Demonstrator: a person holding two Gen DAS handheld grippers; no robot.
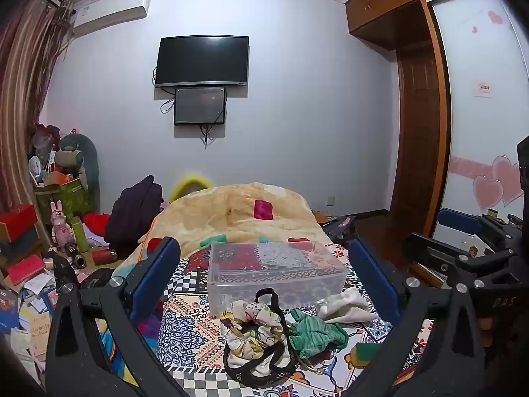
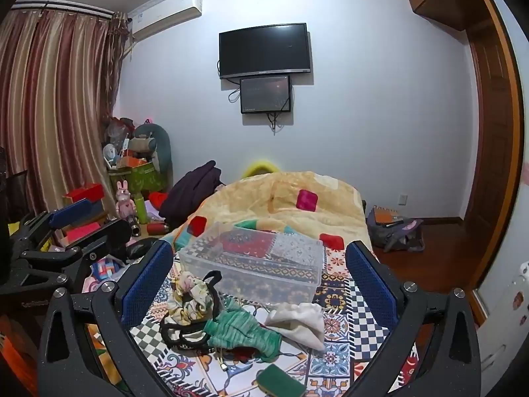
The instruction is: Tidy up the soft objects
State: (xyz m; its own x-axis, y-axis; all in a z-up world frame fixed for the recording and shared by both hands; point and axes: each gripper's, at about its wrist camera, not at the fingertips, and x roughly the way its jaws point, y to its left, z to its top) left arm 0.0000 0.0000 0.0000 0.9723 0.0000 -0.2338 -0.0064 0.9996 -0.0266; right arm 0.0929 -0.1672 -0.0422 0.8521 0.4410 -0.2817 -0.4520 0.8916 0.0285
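A pile of soft things lies on the patterned bedspread (image 1: 188, 327): a floral cloth with black straps (image 1: 254, 337) (image 2: 190, 304), a green knit cloth (image 1: 314, 332) (image 2: 241, 334) and a white cloth (image 1: 347, 304) (image 2: 301, 321). A clear plastic box (image 1: 274, 271) (image 2: 258, 261) stands empty just behind them. A green sponge (image 2: 281, 380) lies nearer. My left gripper (image 1: 264, 274) is open and empty, above the pile. My right gripper (image 2: 258, 281) is open and empty, beside it on the right.
A beige quilt (image 1: 238, 211) is heaped at the far end of the bed. Boxes, papers, bottles and a pink rabbit toy (image 1: 61, 225) clutter the floor at left. A bag (image 2: 393, 228) sits on the wooden floor at right, near a wardrobe (image 1: 420, 132).
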